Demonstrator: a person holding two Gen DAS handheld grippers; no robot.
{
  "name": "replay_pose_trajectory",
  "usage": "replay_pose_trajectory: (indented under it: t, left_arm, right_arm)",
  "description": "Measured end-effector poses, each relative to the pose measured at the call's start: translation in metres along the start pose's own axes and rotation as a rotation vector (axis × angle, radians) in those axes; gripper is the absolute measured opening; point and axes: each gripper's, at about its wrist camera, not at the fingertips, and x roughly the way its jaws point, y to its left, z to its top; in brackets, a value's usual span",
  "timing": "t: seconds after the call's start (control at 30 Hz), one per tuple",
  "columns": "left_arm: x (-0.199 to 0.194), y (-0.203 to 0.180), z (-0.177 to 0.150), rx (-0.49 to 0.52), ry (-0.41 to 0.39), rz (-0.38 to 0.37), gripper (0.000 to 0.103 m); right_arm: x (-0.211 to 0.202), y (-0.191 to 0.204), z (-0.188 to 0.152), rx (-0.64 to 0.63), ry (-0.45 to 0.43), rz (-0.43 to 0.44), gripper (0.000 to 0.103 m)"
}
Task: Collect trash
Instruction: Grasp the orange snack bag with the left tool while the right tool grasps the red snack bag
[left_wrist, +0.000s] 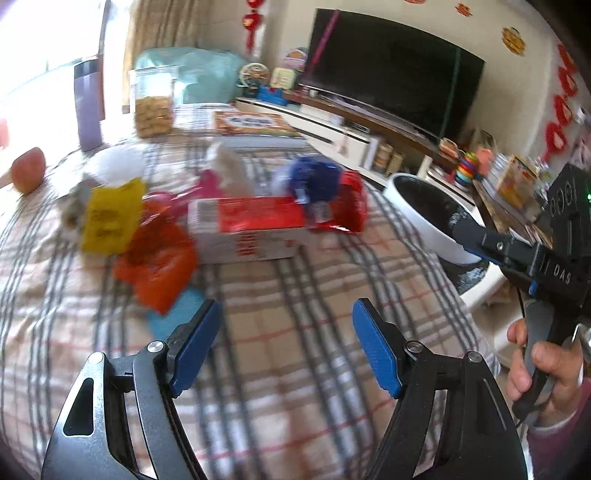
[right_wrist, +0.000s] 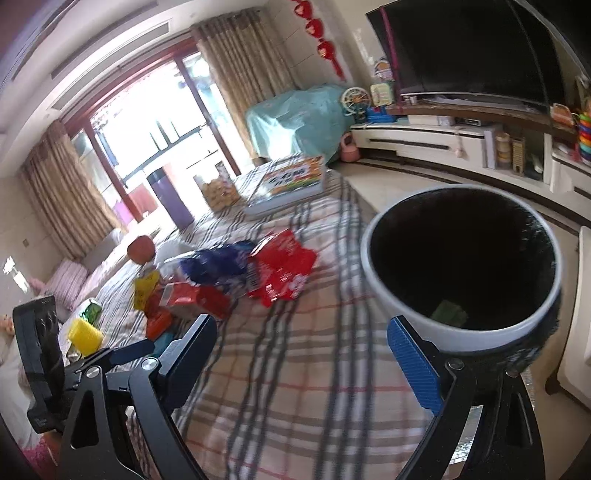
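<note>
Trash lies on the plaid tablecloth (left_wrist: 280, 354): a red and white carton (left_wrist: 247, 229), an orange wrapper (left_wrist: 159, 269), a yellow packet (left_wrist: 110, 218), a blue wrapper (left_wrist: 314, 177) and a red foil bag (left_wrist: 351, 203). The white bin with a black inside (left_wrist: 432, 218) stands at the table's right edge. My left gripper (left_wrist: 286, 347) is open and empty, short of the carton. My right gripper (right_wrist: 301, 350) is open and empty beside the bin (right_wrist: 461, 266). The red bag (right_wrist: 280, 269) and blue wrapper (right_wrist: 218, 266) show ahead of it. A green scrap (right_wrist: 448, 312) lies in the bin.
A purple bottle (left_wrist: 88, 107), a cookie jar (left_wrist: 153, 103), an apple (left_wrist: 29, 170) and a colourful flat box (left_wrist: 255, 123) stand at the table's far side. A yellow object (right_wrist: 85, 336) and green can (right_wrist: 90, 308) sit at the left. A TV cabinet (right_wrist: 461, 144) runs beyond.
</note>
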Motion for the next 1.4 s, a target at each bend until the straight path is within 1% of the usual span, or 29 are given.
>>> replay_pose_trajectory:
  t: [0.17, 0.33, 0.43, 0.53, 0.7, 1.0, 1.03, 1.07, 1.1, 1.13, 1.17, 1.2, 1.23, 1.27, 1.3, 1.4]
  left_arm:
    - [-0.013, 0.029, -0.012, -0.058, -0.009, 0.045, 0.077]
    - [-0.017, 0.052, -0.018, -0.116, 0.008, 0.079, 0.079]
    - [-0.015, 0.059, -0.018, -0.149, 0.023, 0.086, 0.079]
    - [-0.013, 0.062, -0.016, -0.156, 0.029, 0.094, 0.079]
    - [-0.008, 0.073, -0.003, -0.168, 0.021, 0.102, 0.079]
    - [0.022, 0.092, 0.022, -0.205, 0.015, 0.113, 0.078]
    - [0.023, 0.092, 0.023, -0.205, 0.012, 0.118, 0.078]
    - [0.026, 0.093, 0.024, -0.205, 0.008, 0.126, 0.072]
    - [0.028, 0.093, 0.025, -0.202, 0.011, 0.130, 0.058]
    - [0.032, 0.093, 0.025, -0.200, 0.023, 0.119, 0.053]
    - [0.034, 0.093, 0.026, -0.198, 0.027, 0.108, 0.045]
    - [0.035, 0.091, 0.026, -0.190, 0.024, 0.107, 0.038]
    - [0.034, 0.090, 0.026, -0.180, 0.018, 0.105, 0.036]
    - [0.032, 0.089, 0.026, -0.175, 0.012, 0.104, 0.030]
    - [0.030, 0.088, 0.025, -0.170, 0.003, 0.103, 0.028]
    - [0.021, 0.084, 0.023, -0.164, -0.013, 0.104, 0.025]
  right_arm:
    - [0.015, 0.022, -0.010, -0.036, 0.028, 0.008, 0.095]
    - [0.027, 0.038, -0.014, -0.080, 0.027, -0.012, 0.095]
    - [0.035, 0.041, -0.013, -0.088, 0.036, -0.021, 0.095]
    - [0.044, 0.043, -0.010, -0.099, 0.037, -0.027, 0.094]
    - [0.060, 0.042, -0.002, -0.107, 0.042, -0.047, 0.094]
    - [0.094, 0.039, 0.020, -0.114, 0.053, -0.065, 0.092]
    - [0.096, 0.039, 0.021, -0.114, 0.056, -0.066, 0.089]
    - [0.101, 0.039, 0.022, -0.114, 0.062, -0.068, 0.086]
    - [0.106, 0.040, 0.023, -0.114, 0.067, -0.068, 0.083]
    - [0.110, 0.040, 0.023, -0.112, 0.074, -0.067, 0.073]
    - [0.113, 0.040, 0.024, -0.110, 0.082, -0.066, 0.052]
    - [0.118, 0.039, 0.024, -0.106, 0.099, -0.069, 0.041]
    - [0.119, 0.038, 0.023, -0.101, 0.105, -0.069, 0.032]
    - [0.118, 0.038, 0.023, -0.098, 0.101, -0.064, 0.032]
    - [0.116, 0.037, 0.023, -0.097, 0.090, -0.060, 0.032]
    - [0.104, 0.038, 0.022, -0.098, 0.053, -0.052, 0.031]
